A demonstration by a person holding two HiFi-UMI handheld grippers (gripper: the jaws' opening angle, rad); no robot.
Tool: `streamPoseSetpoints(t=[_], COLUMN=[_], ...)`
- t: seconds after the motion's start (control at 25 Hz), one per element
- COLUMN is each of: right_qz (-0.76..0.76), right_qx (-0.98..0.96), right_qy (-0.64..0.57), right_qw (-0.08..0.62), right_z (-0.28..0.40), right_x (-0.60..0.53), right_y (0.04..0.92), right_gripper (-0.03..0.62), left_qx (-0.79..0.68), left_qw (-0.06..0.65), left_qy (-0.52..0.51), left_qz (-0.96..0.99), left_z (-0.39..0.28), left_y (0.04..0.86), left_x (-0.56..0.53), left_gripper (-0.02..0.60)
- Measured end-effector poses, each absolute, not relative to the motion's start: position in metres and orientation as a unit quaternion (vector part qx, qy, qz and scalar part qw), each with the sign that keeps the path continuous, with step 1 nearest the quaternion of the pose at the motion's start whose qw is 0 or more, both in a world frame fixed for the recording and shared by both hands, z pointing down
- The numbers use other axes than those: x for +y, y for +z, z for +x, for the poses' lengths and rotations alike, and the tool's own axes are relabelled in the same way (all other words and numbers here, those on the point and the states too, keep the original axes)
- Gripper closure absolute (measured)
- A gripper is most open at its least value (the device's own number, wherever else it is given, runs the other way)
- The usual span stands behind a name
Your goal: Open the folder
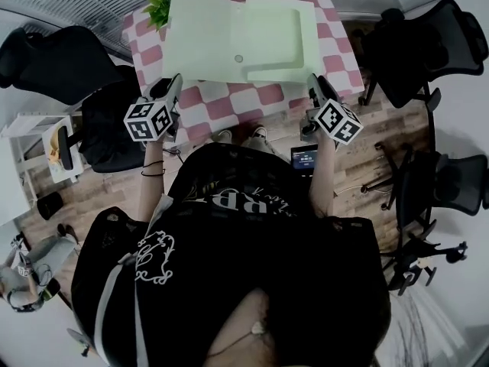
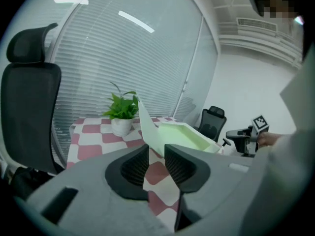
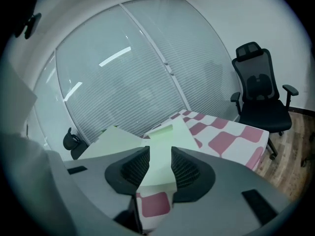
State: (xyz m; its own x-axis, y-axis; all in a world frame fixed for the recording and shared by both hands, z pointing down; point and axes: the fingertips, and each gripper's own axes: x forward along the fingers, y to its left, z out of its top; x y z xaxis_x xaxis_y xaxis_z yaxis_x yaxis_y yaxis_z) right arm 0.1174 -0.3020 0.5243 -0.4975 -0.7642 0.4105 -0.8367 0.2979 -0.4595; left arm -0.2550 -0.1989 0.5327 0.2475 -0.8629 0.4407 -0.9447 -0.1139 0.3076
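Folder (image 1: pixel 252 40) looks open mid checkered table (image 1: pixel 252 102), left cover tilted up, so I judge the task about done; my left gripper (image 1: pixel 171 89) and right gripper (image 1: pixel 316 89) sit at the table's near edge, jaws part-open, holding nothing.

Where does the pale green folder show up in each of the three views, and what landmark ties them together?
Head view: the folder lies open at top centre, flap to the left.
Left gripper view: the folder is at centre, with its flap raised.
Right gripper view: the folder is at lower centre.
Shared landmark: the red-and-white checked tablecloth beneath it, seen in all three.
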Motion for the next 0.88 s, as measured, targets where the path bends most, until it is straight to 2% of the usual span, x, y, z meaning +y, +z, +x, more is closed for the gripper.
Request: streamPoseSetpoints(t=[0.16, 0.44, 0.76, 0.88], right_qz=[0.480, 0.472, 0.483, 0.490], right_qx=[-0.817, -0.818, -0.816, -0.822], right_qy=[0.315, 0.324, 0.310, 0.283], right_qw=[0.055, 0.057, 0.058, 0.069], right_z=[0.082, 0.035, 0.007, 0.006], right_x=[-0.271, -0.216, -0.161, -0.152], right_y=[0.512, 0.508, 0.500, 0.495], right_gripper=[0.488, 0.489, 0.491, 0.511], left_qx=[-0.555, -0.473, -0.385, -0.365], left_qw=[0.235, 0.228, 0.227, 0.224], left_qy=[0.087, 0.072, 0.088, 0.082], left_qz=[0.793, 0.848, 0.890, 0.900], left_z=[-0.228, -0.192, -0.157, -0.141], left_y=[0.516, 0.503, 0.507, 0.502], left_x=[-0.207, -0.203, -0.183, -0.175], left_gripper=[0.486, 0.483, 0.483, 0.484])
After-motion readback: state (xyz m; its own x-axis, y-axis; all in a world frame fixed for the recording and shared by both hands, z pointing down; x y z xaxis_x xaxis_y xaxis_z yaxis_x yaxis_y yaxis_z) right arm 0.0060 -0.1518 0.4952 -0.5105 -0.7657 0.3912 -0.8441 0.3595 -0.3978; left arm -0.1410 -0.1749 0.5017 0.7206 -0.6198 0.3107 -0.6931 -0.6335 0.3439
